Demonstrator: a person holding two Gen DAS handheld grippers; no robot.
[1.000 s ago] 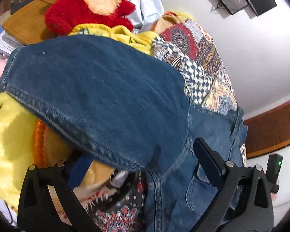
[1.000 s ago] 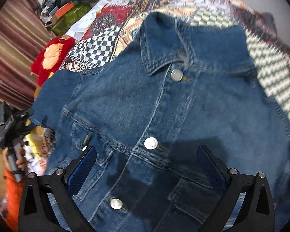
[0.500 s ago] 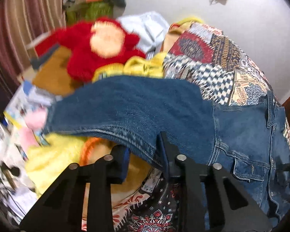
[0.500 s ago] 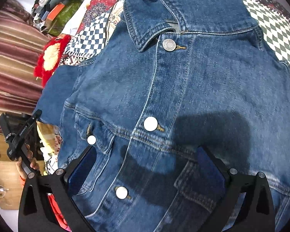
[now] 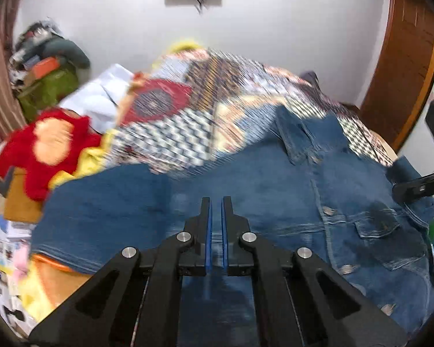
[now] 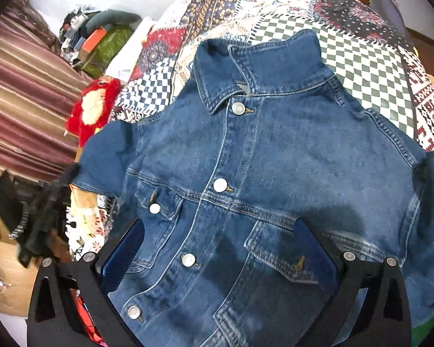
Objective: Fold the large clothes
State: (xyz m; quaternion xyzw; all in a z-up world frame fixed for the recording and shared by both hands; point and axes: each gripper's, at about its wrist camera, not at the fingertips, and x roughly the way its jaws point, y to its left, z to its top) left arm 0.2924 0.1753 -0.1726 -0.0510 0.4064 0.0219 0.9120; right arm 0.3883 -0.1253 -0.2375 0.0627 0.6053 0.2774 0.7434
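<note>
Now the left gripper point(image 5: 215, 217) pinches the sleeve point(image 5: 107, 211) at the bed's point(image 6: 376, 57) left edge (right gripper point(image 6: 220, 254) spread), so a hard tug could drag the jacket point(image 6: 275, 159) crooked.

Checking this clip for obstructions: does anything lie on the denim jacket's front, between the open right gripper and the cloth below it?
Nothing visible does. The right gripper hangs open over the denim jacket, whose buttoned front lies bare on the patchwork quilt. The red plush toy sits off to the side, clear of the jacket.
</note>
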